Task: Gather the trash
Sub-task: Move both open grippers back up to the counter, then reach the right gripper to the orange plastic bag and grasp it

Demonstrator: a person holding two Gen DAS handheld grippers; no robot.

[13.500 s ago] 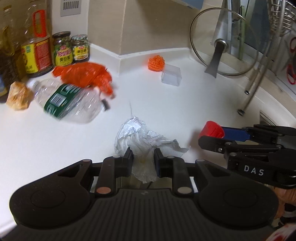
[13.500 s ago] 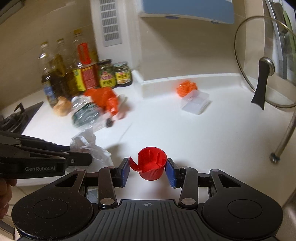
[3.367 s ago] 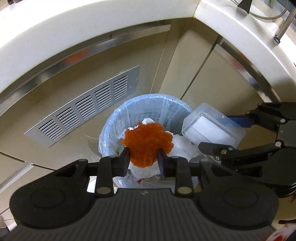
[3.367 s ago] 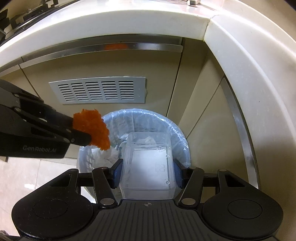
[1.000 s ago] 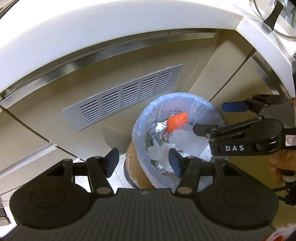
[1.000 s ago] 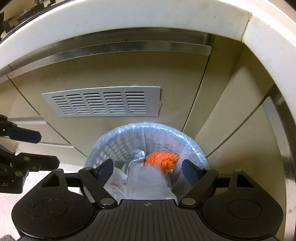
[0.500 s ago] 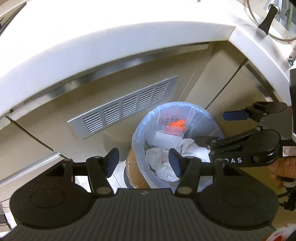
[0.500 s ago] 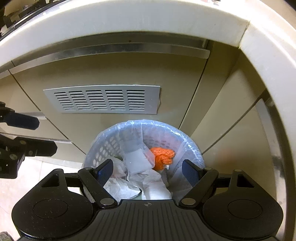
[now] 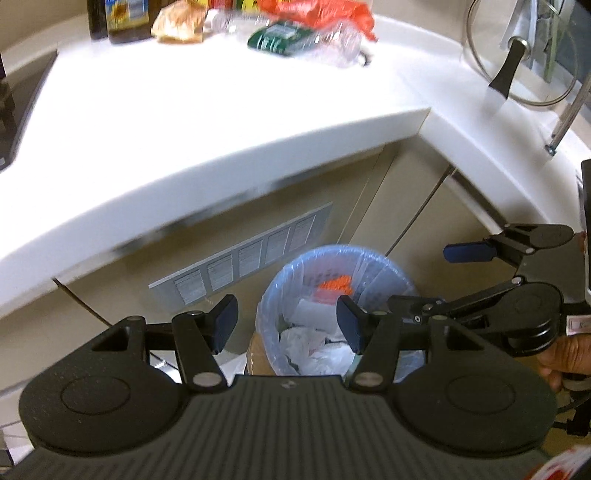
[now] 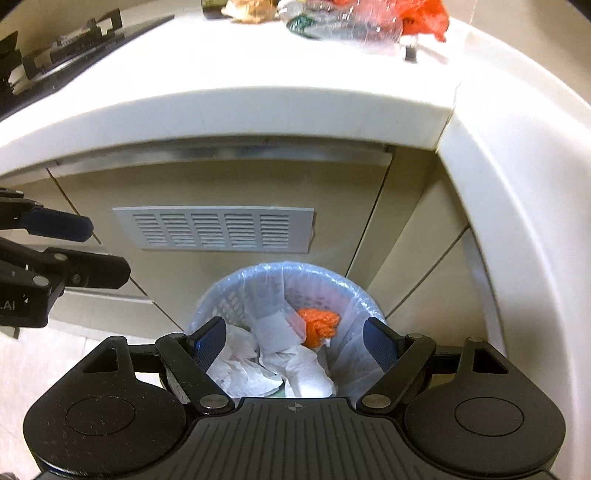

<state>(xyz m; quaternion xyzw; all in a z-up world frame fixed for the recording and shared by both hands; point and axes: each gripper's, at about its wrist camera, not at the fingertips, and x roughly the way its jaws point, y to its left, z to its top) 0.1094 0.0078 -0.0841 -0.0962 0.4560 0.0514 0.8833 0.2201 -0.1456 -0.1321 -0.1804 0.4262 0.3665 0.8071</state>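
Both grippers hang empty above the bin point(image 10: 284, 295). The left gripper point(image 9: 286, 323) has its jaws parted with nothing between them, and the right gripper point(image 10: 295, 341) stands spread wider, also released. Below them, the lined bin on the floor against the cabinet already holds crumpled paper point(image 10: 258, 369), a clear box point(image 10: 271, 326) and an orange wad point(image 10: 319, 326).

What is left to collect lies up and far — on the counter point(image 9: 184, 110), at its back edge. A crushed bottle point(image 9: 306, 37) lies on its side, long axis running left to right, with an orange bag point(image 9: 321, 9) touching it behind and a tan wad point(image 9: 179, 24) just to its left, beside dark bottles point(image 9: 118, 18).

In the right wrist view the bottle point(image 10: 343, 26) and bag point(image 10: 424, 14) sit far and a little right of centre; in the left wrist view they sit roughly dead ahead. Neither hand is clearly nearer, though the tan wad looks the left's natural pick. Since the bottle lies crosswise, jaws coming straight in would likely span its narrow girth.
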